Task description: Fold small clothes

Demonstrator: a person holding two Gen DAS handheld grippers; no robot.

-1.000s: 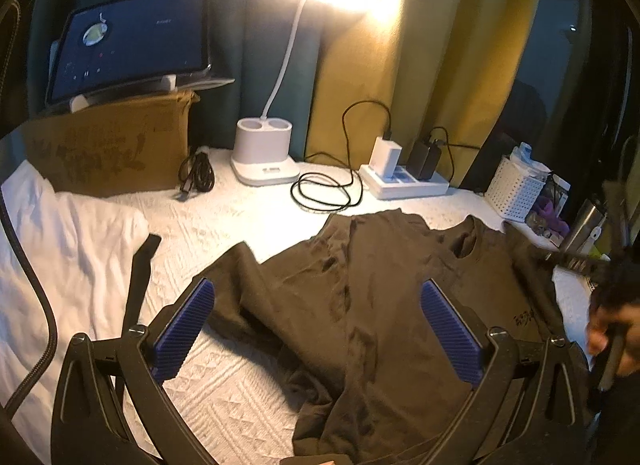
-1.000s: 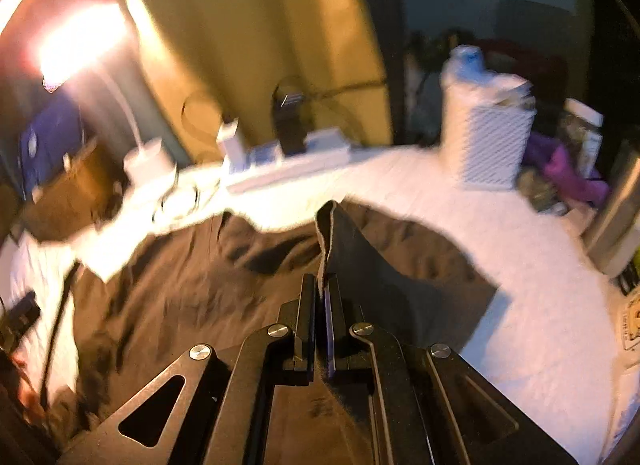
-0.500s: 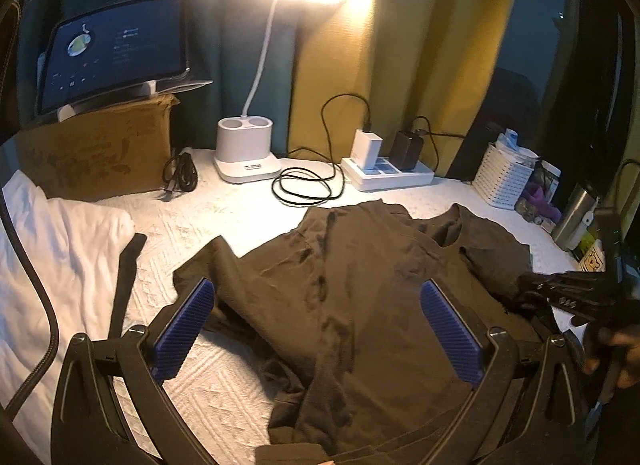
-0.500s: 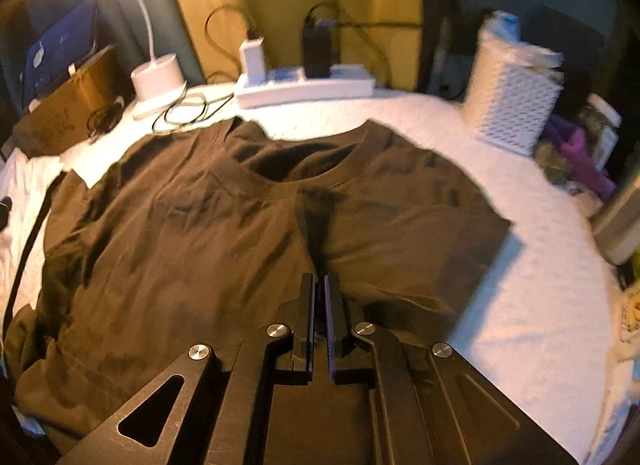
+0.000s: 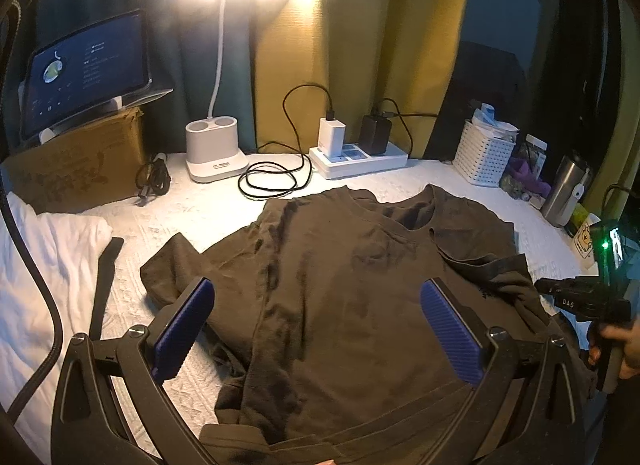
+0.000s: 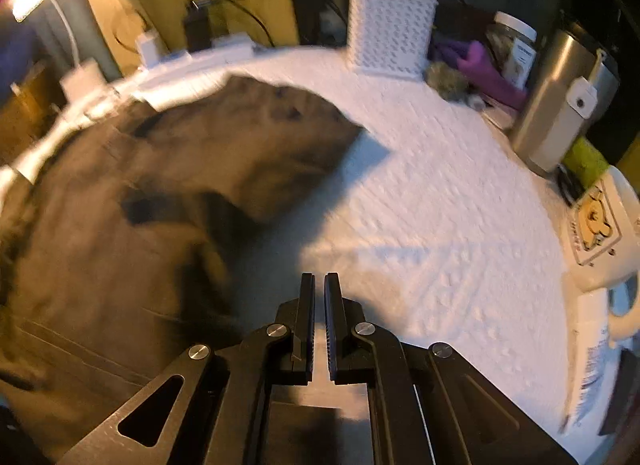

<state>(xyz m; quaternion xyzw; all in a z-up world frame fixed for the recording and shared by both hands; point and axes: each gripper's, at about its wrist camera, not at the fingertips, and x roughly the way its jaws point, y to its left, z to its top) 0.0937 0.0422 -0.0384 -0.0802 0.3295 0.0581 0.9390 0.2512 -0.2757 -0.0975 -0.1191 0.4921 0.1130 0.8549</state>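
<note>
A dark brown T-shirt [image 5: 340, 285] lies spread on the white textured cover, neck hole toward the back and its right side rumpled. My left gripper [image 5: 317, 287] hovers over the shirt's middle, its blue pads wide apart with nothing between them. A hand holds my right gripper [image 5: 560, 293] at the shirt's right edge. In the right wrist view the right gripper [image 6: 319, 277] is shut with only a thin slit and no cloth in it. It points down at the bare white cover just right of the blurred shirt [image 6: 160, 185].
Along the back stand a lamp base [image 5: 212, 157], coiled cables, a power strip [image 5: 360, 157], a white basket [image 5: 484, 157] and a steel flask [image 5: 566, 193]. A box with a tablet [image 5: 80, 161], white cloth [image 5: 48, 265] and a black strap [image 5: 104, 285] lie left. A mug [image 6: 600, 233] sits right.
The right gripper, earlier shut on a raised fold of the shirt, has left the cloth and swung right and down over the bare cover. The shirt now lies flatter. The left view shifted slightly.
</note>
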